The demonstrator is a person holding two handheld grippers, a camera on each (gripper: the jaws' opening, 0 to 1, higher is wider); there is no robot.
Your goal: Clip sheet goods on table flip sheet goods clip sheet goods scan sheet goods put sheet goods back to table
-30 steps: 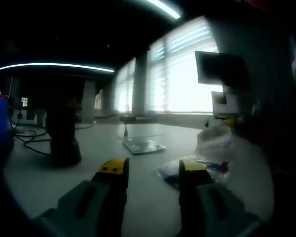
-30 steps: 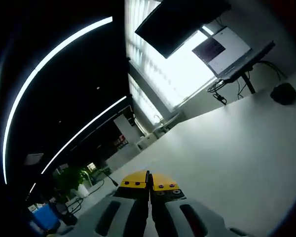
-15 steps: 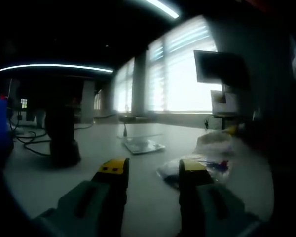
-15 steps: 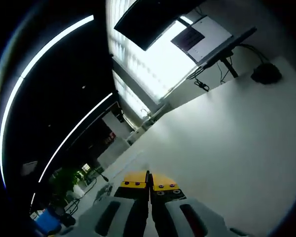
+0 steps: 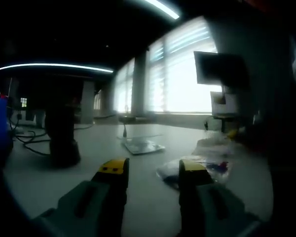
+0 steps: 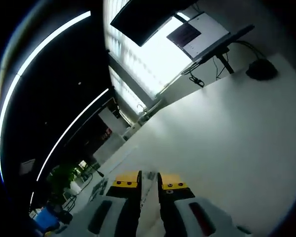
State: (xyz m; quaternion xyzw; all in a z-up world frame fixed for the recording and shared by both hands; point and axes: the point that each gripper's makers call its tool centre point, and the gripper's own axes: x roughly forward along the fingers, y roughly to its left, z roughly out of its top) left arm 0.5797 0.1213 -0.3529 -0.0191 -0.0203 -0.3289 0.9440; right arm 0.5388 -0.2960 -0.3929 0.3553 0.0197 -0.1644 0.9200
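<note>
White tabletop (image 5: 153, 197) carries clear plastic sheet-goods packets (image 5: 197, 168); left gripper (image 5: 152, 170) is held spread, right gripper (image 6: 148, 180) slightly parted.

Sitting on the table (image 5: 49, 182): two clear sheet-goods bags (image 5: 195, 168), one flat silvery sheet (image 5: 144, 145), one dark stand (image 5: 61, 140), plus one monitor (image 5: 219, 69) hanging and two ceiling light strips (image 5: 54, 65) glowing.

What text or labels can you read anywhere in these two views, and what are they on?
No text can be read.
Screen by the window in the right gripper view: dark and light panels, any text too small to read.
Packet on the table in the left gripper view: coloured print, too blurred to read.
White label under the monitor: blurred, unreadable.
</note>
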